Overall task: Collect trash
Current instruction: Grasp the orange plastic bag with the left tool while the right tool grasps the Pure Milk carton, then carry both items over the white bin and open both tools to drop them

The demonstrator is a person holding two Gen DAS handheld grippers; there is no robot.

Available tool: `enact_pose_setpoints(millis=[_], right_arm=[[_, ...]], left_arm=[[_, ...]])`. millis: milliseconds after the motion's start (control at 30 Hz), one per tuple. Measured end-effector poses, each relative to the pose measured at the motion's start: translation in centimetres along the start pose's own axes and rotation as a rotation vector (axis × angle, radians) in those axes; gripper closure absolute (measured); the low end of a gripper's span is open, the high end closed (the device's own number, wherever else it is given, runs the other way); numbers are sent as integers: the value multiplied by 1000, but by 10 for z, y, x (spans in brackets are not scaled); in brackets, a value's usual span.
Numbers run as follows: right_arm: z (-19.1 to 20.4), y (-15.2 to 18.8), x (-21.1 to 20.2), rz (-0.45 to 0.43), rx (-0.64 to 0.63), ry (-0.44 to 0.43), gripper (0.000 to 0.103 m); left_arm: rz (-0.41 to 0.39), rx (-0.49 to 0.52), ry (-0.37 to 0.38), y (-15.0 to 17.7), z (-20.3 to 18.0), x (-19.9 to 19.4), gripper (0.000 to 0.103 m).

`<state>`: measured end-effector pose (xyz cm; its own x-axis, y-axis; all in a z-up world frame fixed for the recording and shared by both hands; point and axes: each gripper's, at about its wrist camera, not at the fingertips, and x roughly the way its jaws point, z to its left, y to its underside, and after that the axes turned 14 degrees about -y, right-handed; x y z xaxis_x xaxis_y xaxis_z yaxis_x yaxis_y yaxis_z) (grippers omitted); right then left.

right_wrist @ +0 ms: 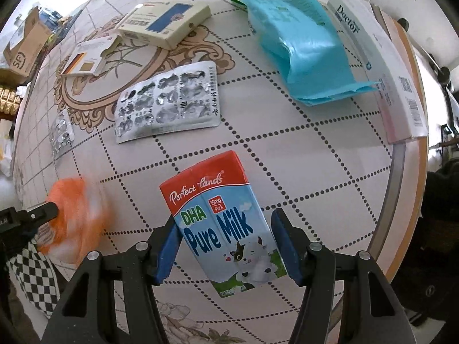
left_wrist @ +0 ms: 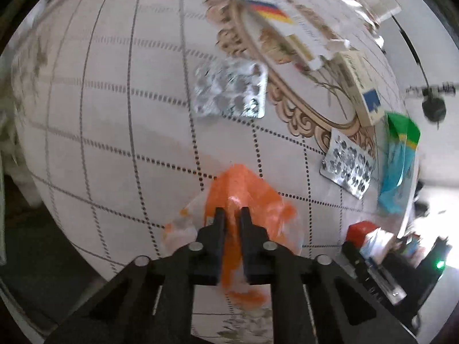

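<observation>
My left gripper [left_wrist: 232,215] is shut on an orange and clear plastic wrapper [left_wrist: 246,186], held just above the table's near edge; wrapper and gripper also show in the right wrist view [right_wrist: 74,212]. My right gripper [right_wrist: 226,223] is open with its blue pads on either side of a "Pure Milk" carton [right_wrist: 221,220] lying on the table; the left pad is close to the carton, the right pad stands apart. The carton shows in the left wrist view as a red and white box [left_wrist: 367,232].
On the tiled tablecloth [right_wrist: 315,157] lie two foil blister packs [right_wrist: 169,103] [right_wrist: 61,134], a blue bag [right_wrist: 304,46], a "Doctor" box [right_wrist: 381,57], a cream and blue box [right_wrist: 166,23] and a flattened carton [right_wrist: 89,60]. The table's edge runs along the right.
</observation>
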<state>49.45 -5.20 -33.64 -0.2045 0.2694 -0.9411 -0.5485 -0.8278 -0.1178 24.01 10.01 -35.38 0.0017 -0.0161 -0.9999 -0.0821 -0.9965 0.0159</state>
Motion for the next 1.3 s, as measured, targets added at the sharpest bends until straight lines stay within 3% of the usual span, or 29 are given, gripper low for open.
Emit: enact_pose_setpoints(millis=[233, 333, 567, 767, 933, 1067, 1300], right_arm=[[13, 8, -15, -38, -7, 14, 40], [24, 19, -26, -61, -5, 16, 40], [67, 77, -46, -111, -25, -16, 40], [113, 163, -53, -138, -1, -31, 40], [146, 242, -26, -88, 18, -48, 40], [164, 299, 28, 18, 7, -62, 40], [144, 351, 164, 170, 53, -66, 40]], left_arm=[[-173, 186, -179, 19, -5, -26, 98], [-221, 225, -206, 29, 2, -36, 98], [-323, 287, -204, 67, 40, -64, 98], [-366, 327, -173, 110, 97, -77, 98], [-324, 339, -152, 150, 155, -56, 98], [-240, 338, -151, 174, 187, -14, 98], [-46, 253, -126, 176, 221, 132, 98]])
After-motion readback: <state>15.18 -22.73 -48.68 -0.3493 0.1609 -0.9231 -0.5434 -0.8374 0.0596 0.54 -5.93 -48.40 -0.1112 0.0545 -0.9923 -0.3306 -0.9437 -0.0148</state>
